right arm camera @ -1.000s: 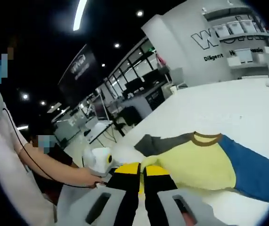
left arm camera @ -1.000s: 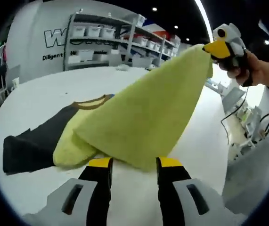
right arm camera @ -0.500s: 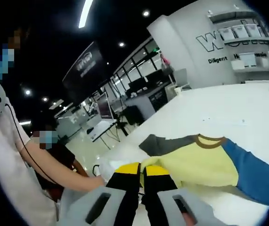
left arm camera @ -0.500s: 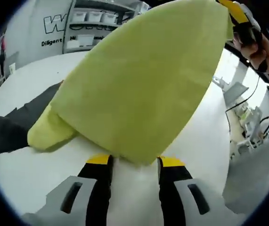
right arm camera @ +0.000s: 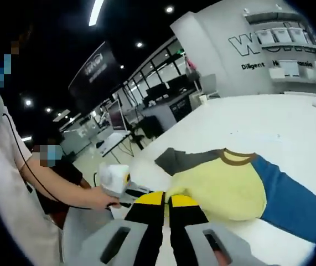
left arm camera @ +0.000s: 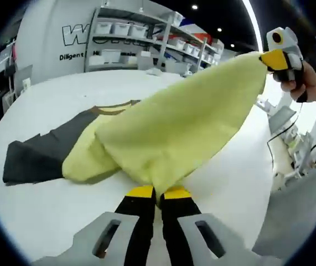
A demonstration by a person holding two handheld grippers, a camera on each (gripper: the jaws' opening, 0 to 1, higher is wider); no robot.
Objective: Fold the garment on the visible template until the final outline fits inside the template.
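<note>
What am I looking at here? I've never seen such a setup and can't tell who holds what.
No robot: a person holds a two-fingered gripper in each hand, and a fisheye camera rides on each one. The left gripper view looks along the left gripper, shut on the hem of a yellow shirt lifted off a white table. At its upper right, the right gripper pinches another hem corner. The right gripper view looks back across the shirt, showing its grey and blue sleeves and brown collar.

Right tongs (right arm camera: 166, 198) clamped on yellow garment (right arm camera: 227, 185) over white table (right arm camera: 290, 124)
</note>
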